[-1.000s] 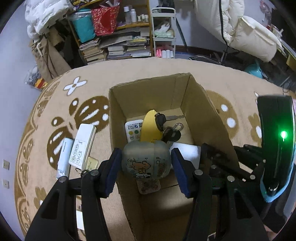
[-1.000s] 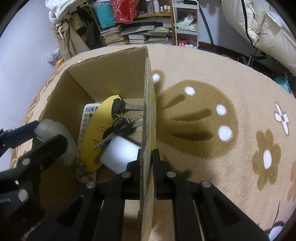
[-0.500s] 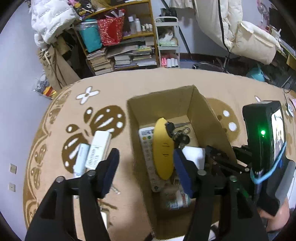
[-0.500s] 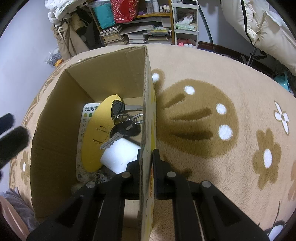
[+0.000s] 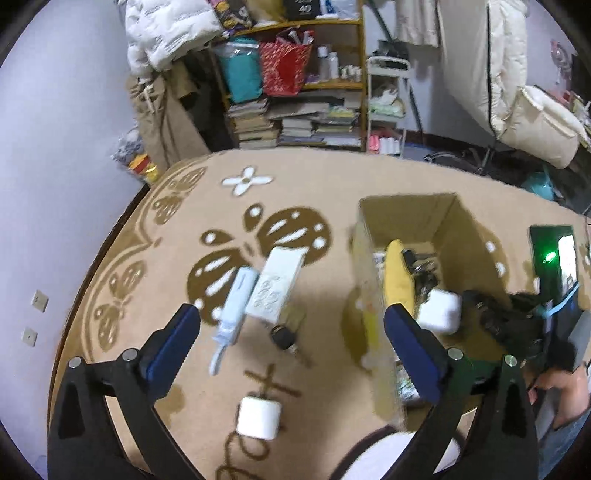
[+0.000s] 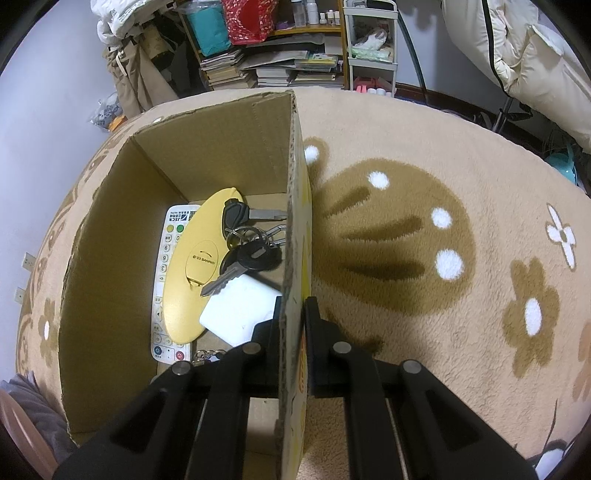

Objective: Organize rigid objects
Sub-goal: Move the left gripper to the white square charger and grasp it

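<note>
Beige patterned rug (image 6: 424, 155) | cluttered bookshelf (image 5: 295, 110) behind | cardboard box (image 6: 155, 177) on rug

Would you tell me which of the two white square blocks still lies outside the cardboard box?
The white block on the carpet, between the left gripper's open jaws; the other block lies inside the box.

Readable text in box and on shelf.
White remote (image 6: 168, 258) top reads "JSCN"; yellow oval case (image 6: 201, 266) has small "'23 SANRIO" mark; black box on shelf (image 5: 301, 9) shows "40".
</note>
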A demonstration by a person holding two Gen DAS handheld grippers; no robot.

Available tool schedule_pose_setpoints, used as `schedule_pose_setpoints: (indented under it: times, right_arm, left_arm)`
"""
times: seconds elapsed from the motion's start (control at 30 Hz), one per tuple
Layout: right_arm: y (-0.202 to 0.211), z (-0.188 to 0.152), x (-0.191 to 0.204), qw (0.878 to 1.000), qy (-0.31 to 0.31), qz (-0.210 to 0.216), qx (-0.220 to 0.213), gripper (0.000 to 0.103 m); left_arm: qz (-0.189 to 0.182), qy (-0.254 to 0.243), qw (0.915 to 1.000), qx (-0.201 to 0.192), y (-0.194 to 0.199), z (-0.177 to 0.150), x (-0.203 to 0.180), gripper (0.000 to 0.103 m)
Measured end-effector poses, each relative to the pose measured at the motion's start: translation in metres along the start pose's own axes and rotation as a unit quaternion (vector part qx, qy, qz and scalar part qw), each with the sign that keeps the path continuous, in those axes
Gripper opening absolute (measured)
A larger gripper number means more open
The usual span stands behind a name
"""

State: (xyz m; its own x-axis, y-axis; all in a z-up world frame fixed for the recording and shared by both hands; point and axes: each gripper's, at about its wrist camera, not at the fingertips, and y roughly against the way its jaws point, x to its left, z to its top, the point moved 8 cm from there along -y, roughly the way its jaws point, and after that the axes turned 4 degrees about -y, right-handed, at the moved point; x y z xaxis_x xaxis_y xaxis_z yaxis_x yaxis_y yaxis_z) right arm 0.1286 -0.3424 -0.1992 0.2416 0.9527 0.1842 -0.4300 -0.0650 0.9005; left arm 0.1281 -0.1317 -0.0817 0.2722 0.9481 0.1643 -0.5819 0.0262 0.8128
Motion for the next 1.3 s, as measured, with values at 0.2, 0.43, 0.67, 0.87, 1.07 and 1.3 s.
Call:
schedule_pose_setpoints:
  times: [0.2, 0.43, 0.67, 0.87, 1.07, 1.3]
  right_arm:
    - [0.0, 0.0, 0.0, 1.0, 0.0, 0.0, 0.0, 0.01]
    - [0.001, 0.0, 0.0, 1.0, 0.0, 0.0, 0.0, 0.01]
    - [0.001, 0.0, 0.001, 1.0, 0.0, 0.0, 0.001, 0.01]
    - [0.001, 0.0, 0.001, 1.0, 0.001, 0.0, 0.001, 0.01]
    - [0.001, 0.0, 0.001, 1.0, 0.0, 0.0, 0.001, 0.01]
    - [0.001, 0.0, 0.0, 1.0, 0.0, 0.0, 0.001, 0.01]
  left_arm:
    - [0.004, 0.008, 0.9997, 0.024, -0.015, -0.034, 0.022, 0.099]
    - [-0.008, 0.019, 0.9986, 0.048, -0.036, -0.063, 0.034, 0.099]
    - [-0.006, 0.022, 0.9968, 0.077, -0.053, -0.087, 0.038, 0.099]
    - [-0.002, 0.027, 0.9948, 0.098, -0.063, -0.098, 0.042, 0.099]
    - [0.004, 0.021, 0.9917, 0.127, -0.077, -0.112, 0.042, 0.099]
    - [0.028, 0.005, 0.9876, 0.155, -0.089, -0.126, 0.044, 0.099]
